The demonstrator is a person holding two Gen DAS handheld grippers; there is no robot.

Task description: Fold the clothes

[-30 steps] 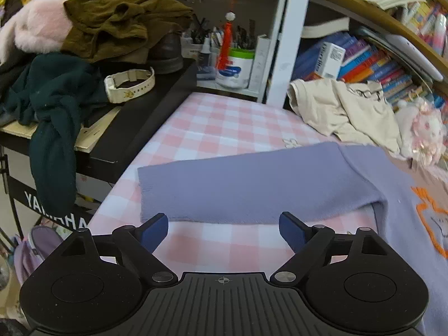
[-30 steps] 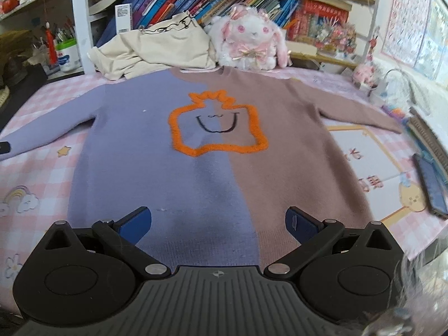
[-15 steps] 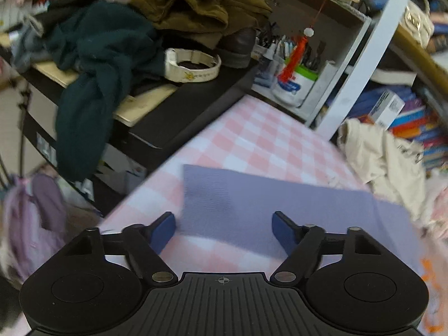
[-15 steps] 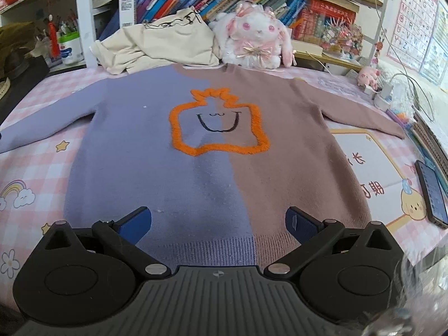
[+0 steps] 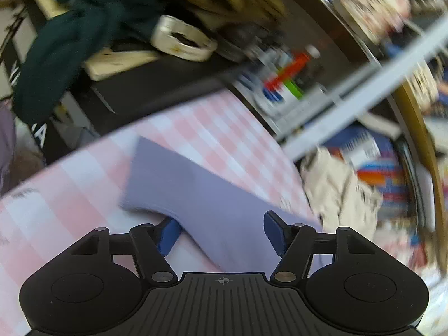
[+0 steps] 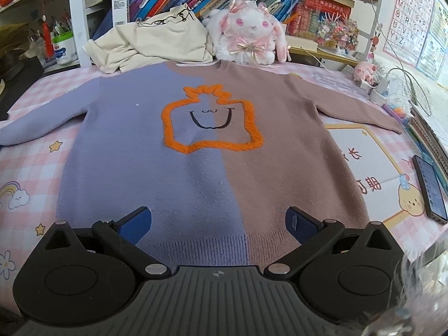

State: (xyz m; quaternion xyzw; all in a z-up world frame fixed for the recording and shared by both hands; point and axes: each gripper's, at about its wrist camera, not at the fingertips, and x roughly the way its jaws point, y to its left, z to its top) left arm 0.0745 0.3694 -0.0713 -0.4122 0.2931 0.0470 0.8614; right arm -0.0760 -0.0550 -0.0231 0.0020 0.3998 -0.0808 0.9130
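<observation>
The sweater (image 6: 196, 173) is soft, matt knit with a ribbed hem, its orange outline (image 6: 212, 128) fuzzier (almost towelling). The checked tablecloth (image 6: 25, 168) looks smooth and printed. The phone (image 6: 429, 189) at its right edge is glossy. Gripper bodies are matt black plastic.

Even, bright indoor light; left wrist view smeared by motion blur, right sharp, both edge-bowed.

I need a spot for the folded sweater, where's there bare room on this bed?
Bare checked cover lies left of the sweater, below its purple sleeve. Right of the hem there is room up to the phone. The back is crowded: cream garment, plush rabbit.
</observation>
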